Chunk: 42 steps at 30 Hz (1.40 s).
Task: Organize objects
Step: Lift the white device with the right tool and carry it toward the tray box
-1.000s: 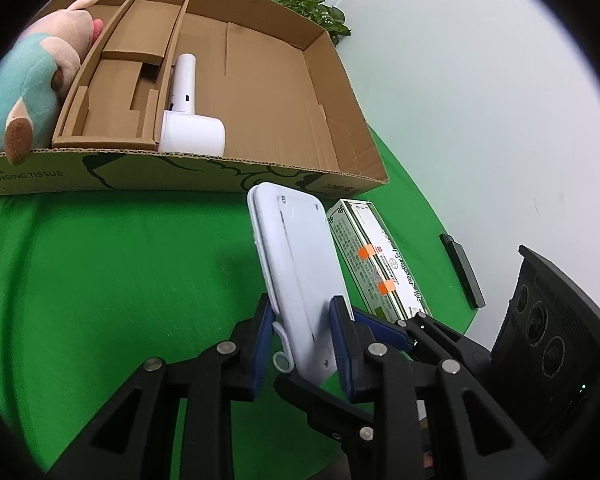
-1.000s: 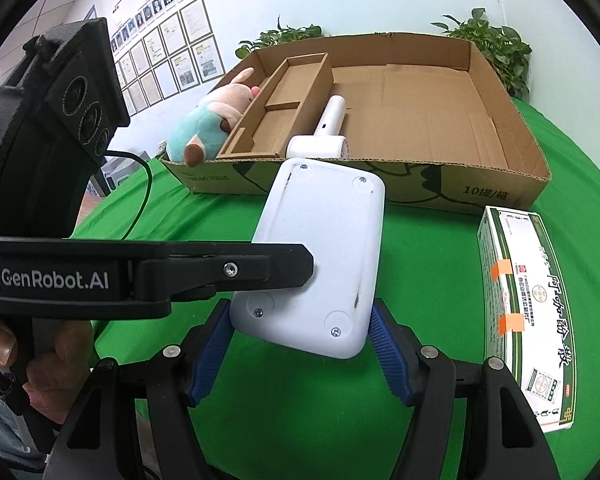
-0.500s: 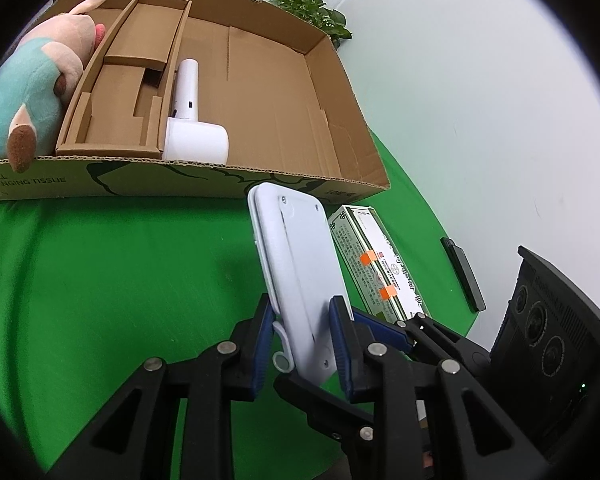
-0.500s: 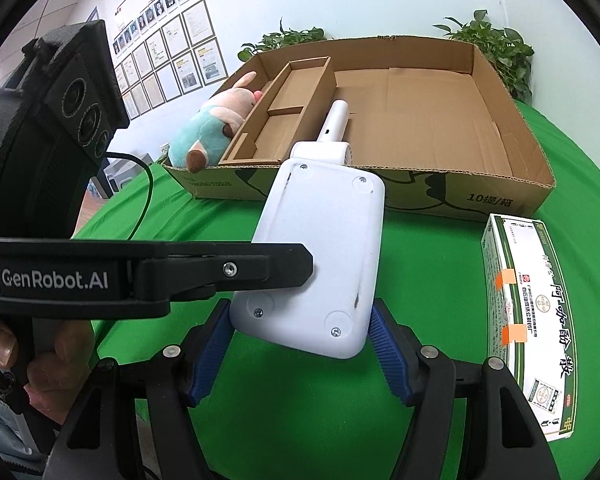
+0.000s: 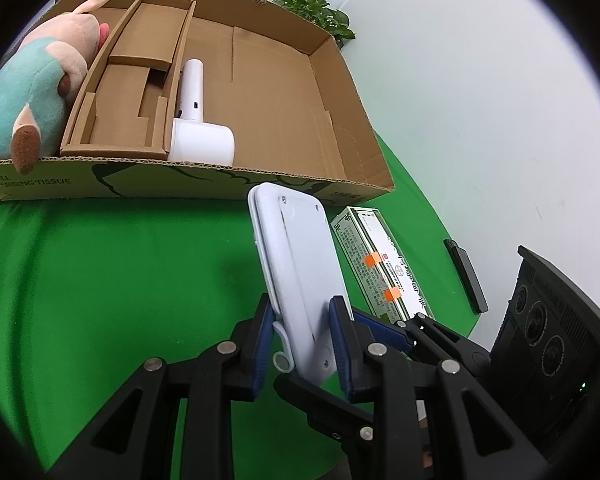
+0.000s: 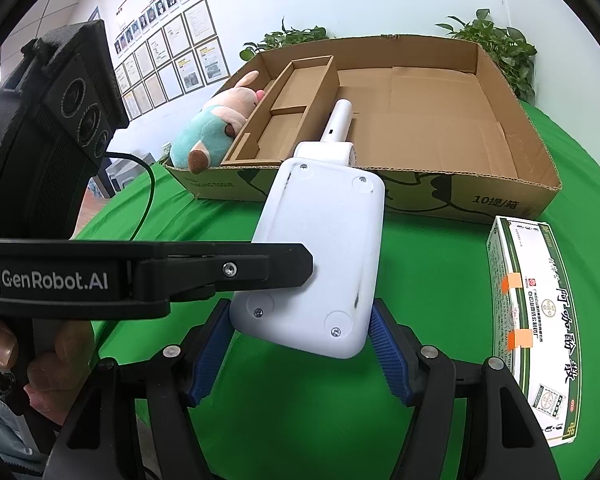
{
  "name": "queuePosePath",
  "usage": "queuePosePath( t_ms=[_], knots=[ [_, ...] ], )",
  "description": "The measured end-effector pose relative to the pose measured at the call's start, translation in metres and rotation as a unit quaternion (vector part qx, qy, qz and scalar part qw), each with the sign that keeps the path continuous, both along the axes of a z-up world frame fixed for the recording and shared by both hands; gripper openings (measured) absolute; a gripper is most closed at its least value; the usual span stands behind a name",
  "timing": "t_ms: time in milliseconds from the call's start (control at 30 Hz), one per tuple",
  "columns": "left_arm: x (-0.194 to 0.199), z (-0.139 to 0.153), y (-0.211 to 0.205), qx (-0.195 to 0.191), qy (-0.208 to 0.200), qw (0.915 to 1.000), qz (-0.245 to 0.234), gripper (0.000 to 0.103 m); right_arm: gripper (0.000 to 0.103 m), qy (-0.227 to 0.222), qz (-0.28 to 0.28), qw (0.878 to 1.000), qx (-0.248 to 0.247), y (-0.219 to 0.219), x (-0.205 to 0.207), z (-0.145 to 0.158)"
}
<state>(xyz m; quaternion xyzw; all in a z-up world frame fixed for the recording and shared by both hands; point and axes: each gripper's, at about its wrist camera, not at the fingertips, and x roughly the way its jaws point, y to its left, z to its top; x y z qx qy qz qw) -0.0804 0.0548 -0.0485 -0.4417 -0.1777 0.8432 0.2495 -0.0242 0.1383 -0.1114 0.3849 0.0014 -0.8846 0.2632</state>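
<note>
A flat white plastic device (image 5: 300, 276) (image 6: 324, 256) is held above the green table by both grippers. My left gripper (image 5: 302, 336) is shut on its thin edges. My right gripper (image 6: 300, 344) is shut on its wide sides, blue pads touching. The open cardboard box (image 5: 340, 128) (image 6: 500, 128) stands just beyond. Inside it lie a white hair dryer (image 5: 196, 120) (image 6: 336, 128), a cardboard insert (image 5: 140, 68) and a plush toy (image 5: 32, 84) (image 6: 208, 128) at the left end. A green-and-white medicine box (image 5: 380, 264) (image 6: 536, 320) lies on the table to the right.
A black remote-like bar (image 5: 466, 276) lies near the table's right edge. Potted plants (image 6: 496, 44) stand behind the box by the white wall. The left gripper's body and the person's hand (image 6: 32, 280) fill the left of the right wrist view.
Both grippers with the white device have moved a little closer to the cardboard box; the box looms larger. The grip on the device is unchanged.
</note>
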Motion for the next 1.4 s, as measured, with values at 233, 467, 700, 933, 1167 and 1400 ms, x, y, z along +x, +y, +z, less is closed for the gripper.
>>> queuePosePath(
  t_ms=[233, 467, 700, 933, 1167, 1400],
  knots=[
    [-0.001, -0.002, -0.001, 0.0, -0.004, 1.0, 0.001, 0.026, 0.065, -0.005, 0.0, 1.0, 0.0, -0.002, -0.003, -0.002],
    [-0.001, -0.002, 0.0, -0.001, -0.002, 1.0, 0.002, 0.026, 0.065, -0.004, -0.005, 1.0, -0.003, -0.002, -0.003, -0.002],
    [-0.001, 0.002, 0.0, -0.003, 0.005, 1.0, 0.005, 0.026, 0.065, 0.002, -0.005, 1.0, -0.007, -0.002, -0.002, 0.001],
    [-0.006, 0.015, -0.003, -0.004, 0.023, 0.9997, 0.01, 0.026, 0.065, 0.018, -0.002, 1.0, -0.01, -0.005, -0.007, 0.013],
    [-0.019, 0.041, -0.006, -0.012, 0.058, 0.9981, 0.014, 0.026, 0.065, 0.05, 0.001, 0.999, -0.015, -0.008, -0.023, 0.037],
    [-0.041, 0.066, -0.006, -0.027, 0.092, 0.9952, 0.022, 0.026, 0.065, 0.067, 0.004, 0.998, -0.02, -0.01, -0.05, 0.061]
  ],
)
